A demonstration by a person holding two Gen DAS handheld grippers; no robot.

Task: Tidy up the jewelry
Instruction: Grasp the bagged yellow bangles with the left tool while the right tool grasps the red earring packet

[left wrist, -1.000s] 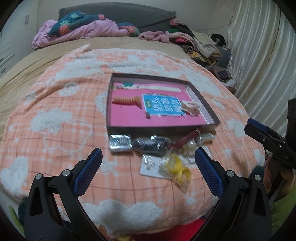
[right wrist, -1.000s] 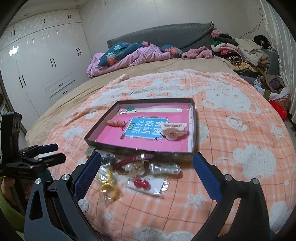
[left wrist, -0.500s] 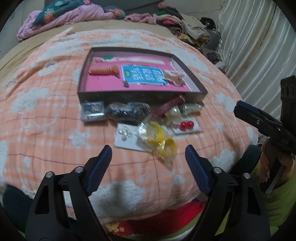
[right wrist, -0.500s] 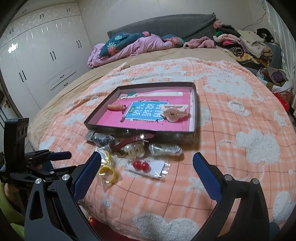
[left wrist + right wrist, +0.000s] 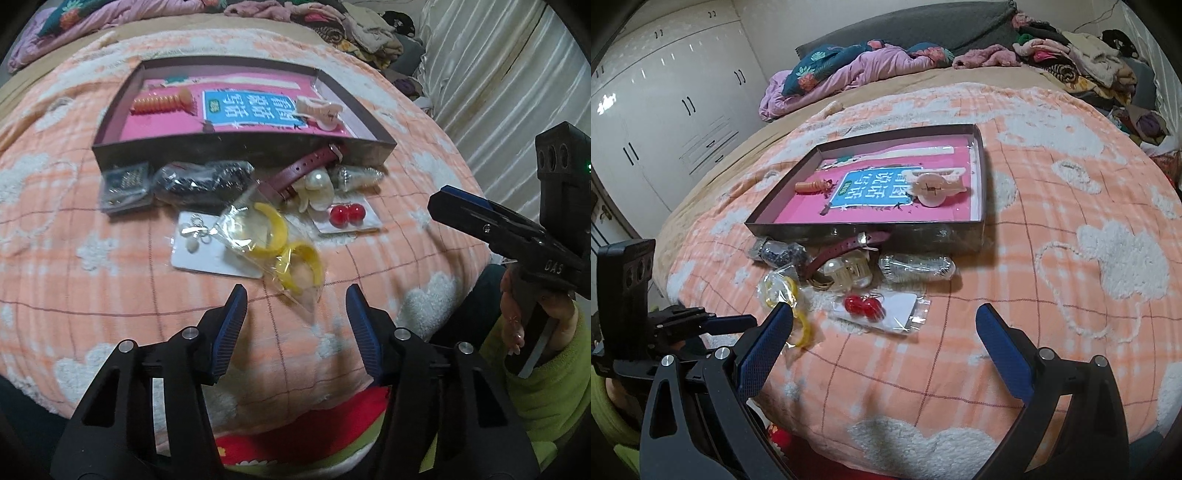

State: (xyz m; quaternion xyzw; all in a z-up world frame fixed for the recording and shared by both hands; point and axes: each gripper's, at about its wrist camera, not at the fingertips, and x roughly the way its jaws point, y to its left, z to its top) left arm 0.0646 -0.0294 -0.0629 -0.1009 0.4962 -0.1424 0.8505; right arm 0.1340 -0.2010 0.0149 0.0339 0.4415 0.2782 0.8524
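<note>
Two yellow plastic bangles in a crinkly clear bag (image 5: 275, 247) lie at frame centre on the orange bed blanket (image 5: 110, 280): light, slippery; I'd pinch the bag's near corner. My left claw (image 5: 295, 306) gapes empty; my right claw (image 5: 884, 325) likewise.

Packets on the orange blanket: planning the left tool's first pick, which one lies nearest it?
The clear bag of yellow rings, its corner just ahead of the open left tool; the red-bead card lies farther.
</note>
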